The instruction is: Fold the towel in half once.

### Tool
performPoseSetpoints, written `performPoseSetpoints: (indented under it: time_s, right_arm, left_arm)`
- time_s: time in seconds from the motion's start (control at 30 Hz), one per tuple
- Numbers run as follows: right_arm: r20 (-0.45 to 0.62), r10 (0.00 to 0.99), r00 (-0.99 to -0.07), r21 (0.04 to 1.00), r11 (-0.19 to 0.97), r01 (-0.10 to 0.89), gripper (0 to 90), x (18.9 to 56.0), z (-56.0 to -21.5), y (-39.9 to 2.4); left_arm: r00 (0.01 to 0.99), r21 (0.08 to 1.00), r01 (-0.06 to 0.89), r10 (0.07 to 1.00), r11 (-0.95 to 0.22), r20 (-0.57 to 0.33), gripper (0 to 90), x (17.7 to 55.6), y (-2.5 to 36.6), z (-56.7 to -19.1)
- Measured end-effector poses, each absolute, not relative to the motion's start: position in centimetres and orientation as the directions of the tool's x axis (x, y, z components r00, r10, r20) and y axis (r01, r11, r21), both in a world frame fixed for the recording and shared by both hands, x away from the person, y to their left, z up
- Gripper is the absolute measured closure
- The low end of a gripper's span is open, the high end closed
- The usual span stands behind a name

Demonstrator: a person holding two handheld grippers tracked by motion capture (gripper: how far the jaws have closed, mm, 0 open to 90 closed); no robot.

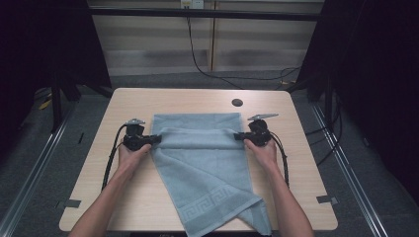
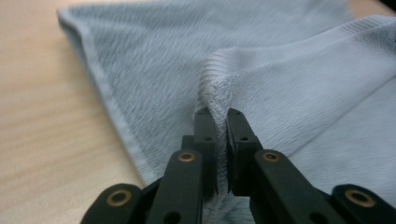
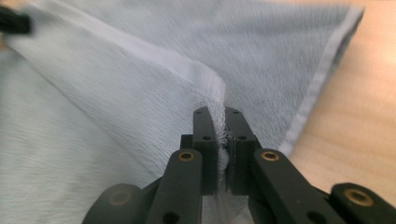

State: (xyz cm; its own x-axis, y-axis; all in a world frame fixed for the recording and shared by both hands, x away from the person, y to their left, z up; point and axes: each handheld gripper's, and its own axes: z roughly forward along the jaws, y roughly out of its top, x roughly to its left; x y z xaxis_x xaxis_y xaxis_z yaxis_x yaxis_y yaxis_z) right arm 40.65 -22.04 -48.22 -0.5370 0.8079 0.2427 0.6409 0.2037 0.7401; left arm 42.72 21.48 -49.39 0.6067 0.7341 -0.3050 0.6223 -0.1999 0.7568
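Pinching a grey-blue towel (image 1: 207,163) at both side edges, one gripper per hand, on a pale wood-grain table (image 1: 148,101).

Left gripper (image 1: 157,138): black jaws clamped together on a rolled, ribbed hem at the towel's left edge; in the left gripper view (image 2: 222,112) the cloth bunches up between the tips and rises in a soft ridge above them. Right gripper (image 1: 237,136): jaws likewise squeezed on the right edge; in the right gripper view (image 3: 221,112) fuzzy terry pile pokes from the narrow slit between them. Towel is held taut between the two grippers across mid-table, far part flat with a stitched border, near part trailing diagonally to the table's near edge, showing a woven Greek-key band. Nap short, looped, matte. Table top has rounded corners and a dark round hole (image 1: 237,102) beyond the towel.
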Motion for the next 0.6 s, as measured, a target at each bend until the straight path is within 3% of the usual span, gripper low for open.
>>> performPoseSetpoints:
  time_s: [0.3, 0.43, 0.5, 0.6]
  right_arm:
    - [0.213, 0.751, -0.625, 0.87, 0.146, 0.472, 85.1, 37.5, -40.7, -22.4]
    - [0.2, 0.731, -0.653, 0.911, 0.107, 0.399, 85.1, 35.8, -37.4, -22.9]
    - [0.187, 0.718, -0.67, 0.927, 0.097, 0.363, 85.1, 34.6, -36.1, -23.0]
    - [0.176, 0.694, -0.698, 0.931, 0.113, 0.347, 85.1, 32.7, -35.4, -22.9]
  left_arm:
    - [0.715, 0.874, 0.461, 0.647, -0.154, -0.263, 84.9, 39.8, 20.7, -42.3]
    - [0.782, 0.926, 0.36, 0.576, -0.108, -0.237, 84.8, 36.7, 20.6, -37.5]
    - [0.807, 0.937, 0.336, 0.541, -0.093, -0.235, 84.9, 35.1, 20.6, -36.5]
    - [0.826, 0.928, 0.333, 0.527, -0.166, -0.203, 84.7, 32.8, 20.1, -36.7]
